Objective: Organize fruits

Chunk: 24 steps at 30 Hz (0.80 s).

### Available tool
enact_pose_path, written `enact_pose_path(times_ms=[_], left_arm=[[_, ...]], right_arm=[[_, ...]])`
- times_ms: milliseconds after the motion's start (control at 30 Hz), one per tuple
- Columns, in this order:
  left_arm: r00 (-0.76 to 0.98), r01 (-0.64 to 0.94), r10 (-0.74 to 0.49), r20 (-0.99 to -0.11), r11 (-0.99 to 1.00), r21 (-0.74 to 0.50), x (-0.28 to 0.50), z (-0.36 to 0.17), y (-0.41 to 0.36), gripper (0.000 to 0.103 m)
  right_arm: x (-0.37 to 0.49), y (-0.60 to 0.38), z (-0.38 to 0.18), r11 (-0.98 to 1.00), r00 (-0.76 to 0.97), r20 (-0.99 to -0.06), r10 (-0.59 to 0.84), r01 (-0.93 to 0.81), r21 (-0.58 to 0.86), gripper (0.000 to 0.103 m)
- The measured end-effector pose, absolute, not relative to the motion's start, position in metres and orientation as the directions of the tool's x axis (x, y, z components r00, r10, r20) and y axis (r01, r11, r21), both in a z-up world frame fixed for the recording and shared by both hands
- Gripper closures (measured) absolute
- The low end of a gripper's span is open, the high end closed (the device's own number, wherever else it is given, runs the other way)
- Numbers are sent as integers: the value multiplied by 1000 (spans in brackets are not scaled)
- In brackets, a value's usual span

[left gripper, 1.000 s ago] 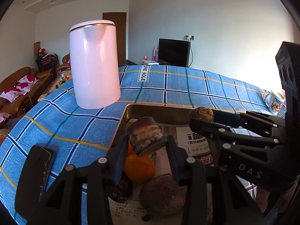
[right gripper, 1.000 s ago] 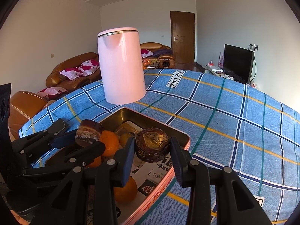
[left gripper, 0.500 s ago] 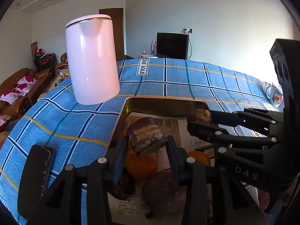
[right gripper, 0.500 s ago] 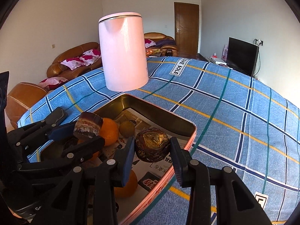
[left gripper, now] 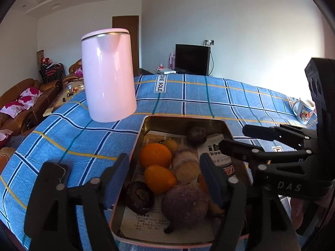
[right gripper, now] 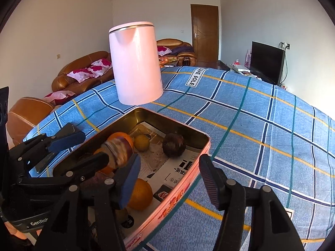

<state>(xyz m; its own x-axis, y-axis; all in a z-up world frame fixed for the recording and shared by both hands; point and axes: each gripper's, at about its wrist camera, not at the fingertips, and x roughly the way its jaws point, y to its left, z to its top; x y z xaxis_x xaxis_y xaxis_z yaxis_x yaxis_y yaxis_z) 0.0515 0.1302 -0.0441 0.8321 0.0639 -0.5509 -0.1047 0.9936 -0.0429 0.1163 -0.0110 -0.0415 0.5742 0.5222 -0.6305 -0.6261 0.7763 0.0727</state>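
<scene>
Grippers both released: your left gripper (left gripper: pixel 164 175) and right gripper (right gripper: pixel 168 179) hold nothing, jaws wide over the tin tray (left gripper: pixel 184 119). Fruits (left gripper: pixel 155 155) lie inside it, beside the pink kettle (left gripper: pixel 108 77).

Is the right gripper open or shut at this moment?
Open: the right gripper shows a wide empty gap between its fingers, above the tin's rim.
</scene>
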Motion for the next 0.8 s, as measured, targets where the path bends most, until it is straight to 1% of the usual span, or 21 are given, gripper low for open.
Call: enact_pose_path(times_ms=[33, 167, 233, 433, 533, 800], left_arm=[[840, -100, 60, -540, 994, -45, 48, -42, 129, 18], [860, -90, 56, -507, 995, -44, 35, -34, 124, 16], [870, -91, 58, -490, 995, -44, 28, -30, 122, 12], [896, -100, 79, -437, 995, -25, 12, -18, 114, 9], [904, -105, 85, -419, 994, -25, 6, -15, 112, 7], [910, -108, 90, -404, 994, -21, 1, -16, 105, 4]], right_arm=[[114, -16, -40, 778, 576, -623, 529, -623, 85, 40], [101, -35, -35, 791, 601, -593, 536, -603, 104, 35], [95, -45, -33, 803, 616, -583, 530, -586, 111, 34], [77, -75, -25, 825, 659, -532, 531, -545, 148, 33], [66, -84, -21, 833, 685, -504, 527, -534, 144, 32], [39, -95, -13, 841, 724, -455, 519, -528, 120, 29]])
